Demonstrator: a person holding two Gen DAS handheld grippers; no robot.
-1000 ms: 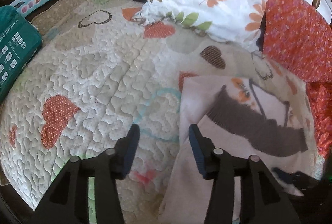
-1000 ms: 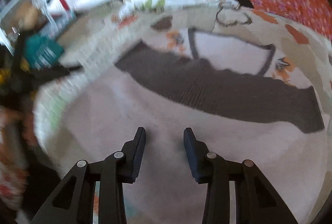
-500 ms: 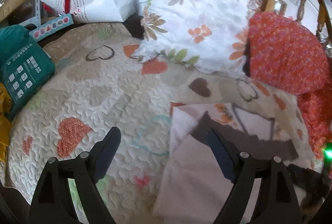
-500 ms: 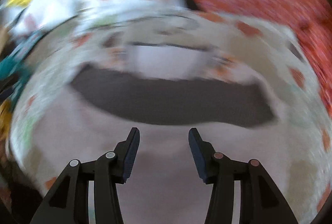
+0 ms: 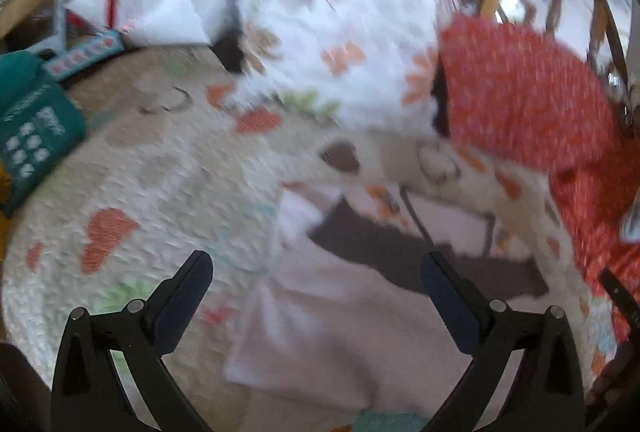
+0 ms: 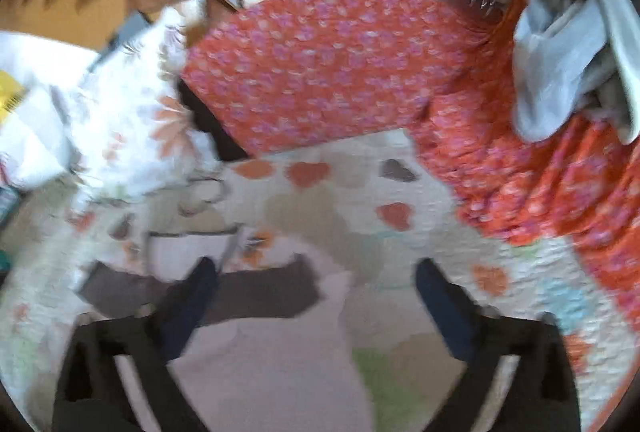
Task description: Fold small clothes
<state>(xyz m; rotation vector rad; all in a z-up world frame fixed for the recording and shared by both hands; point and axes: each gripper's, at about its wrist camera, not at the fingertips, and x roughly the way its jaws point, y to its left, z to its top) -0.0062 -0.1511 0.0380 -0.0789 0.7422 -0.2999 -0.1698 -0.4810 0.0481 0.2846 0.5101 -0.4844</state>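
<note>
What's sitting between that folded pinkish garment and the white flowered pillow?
Only bare quilt with heart patches, including a brown heart, lies between the folded garment and the floral pillow. The left wrist view shows it best.

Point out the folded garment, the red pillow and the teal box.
folded garment (image 5: 328, 328), left wrist view, on its pale pink front panel.
red pillow (image 6: 320, 72), right wrist view, on the middle of its face.
teal box (image 5: 32, 128), left wrist view, on its printed top.

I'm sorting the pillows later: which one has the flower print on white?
The floral pillow, white with orange flowers and green leaves, left of the red pillow, which is red-orange all over with tiny pink specks.
</note>
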